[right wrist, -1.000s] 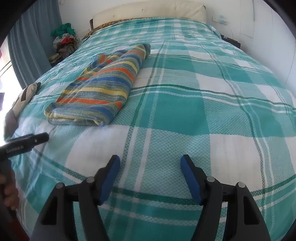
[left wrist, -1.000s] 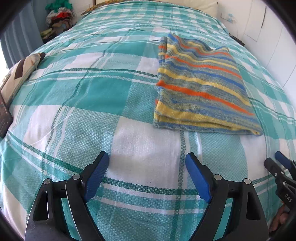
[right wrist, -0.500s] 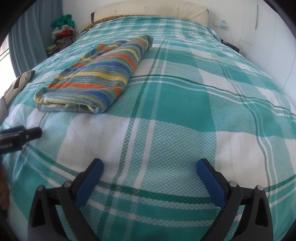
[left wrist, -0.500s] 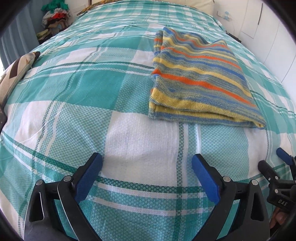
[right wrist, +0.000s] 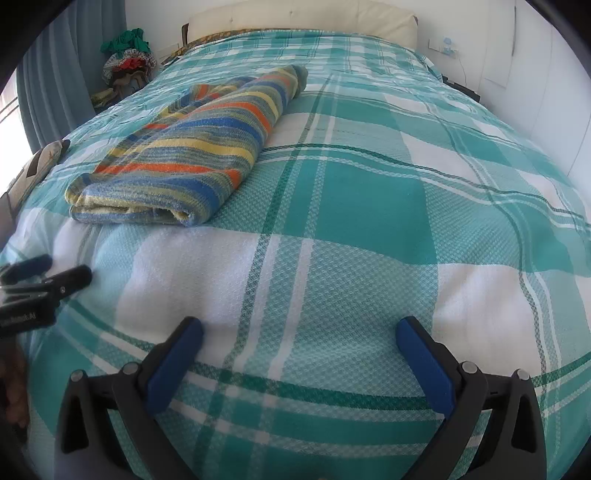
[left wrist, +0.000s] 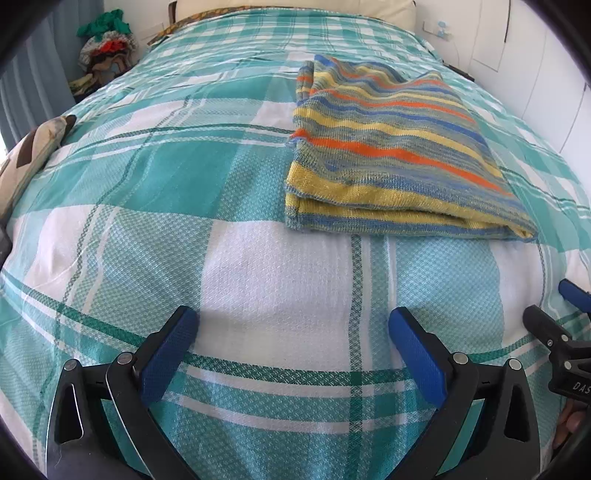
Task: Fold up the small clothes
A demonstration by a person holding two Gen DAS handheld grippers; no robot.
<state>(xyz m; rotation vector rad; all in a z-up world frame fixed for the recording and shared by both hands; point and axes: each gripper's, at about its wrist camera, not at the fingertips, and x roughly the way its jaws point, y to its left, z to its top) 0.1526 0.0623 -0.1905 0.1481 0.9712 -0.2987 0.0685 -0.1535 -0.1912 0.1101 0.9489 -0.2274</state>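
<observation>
The left gripper is hanging over the near end of the bed, and its two blue pads are standing far apart. The gap is widening a tiny bit more, and nothing is sitting between the pads but the bed cover. The right gripper is hanging over the same end of the bed. Its blue pads are also standing wide apart, with only the cover showing between them. Each gripper is peeking into the edge of the other one's view, so the two are staying side by side.

The bed cover is lying flat under both grippers. It is showing big squares of teal and white with thin green lines.

A little farther up the bed, the striped cloth is lying folded on the cover. It is showing stripes of yellow, blue, orange and grey. Its folded edge is facing the grippers, and neither gripper is touching it. It is sitting ahead and to the right of the left gripper, and ahead and to the left of the right gripper.

A cushion is resting at the left edge of the bed.

Far back, a pile of clothes is sitting in the corner by the curtain, and a pale headboard is standing at the top of the bed.
</observation>
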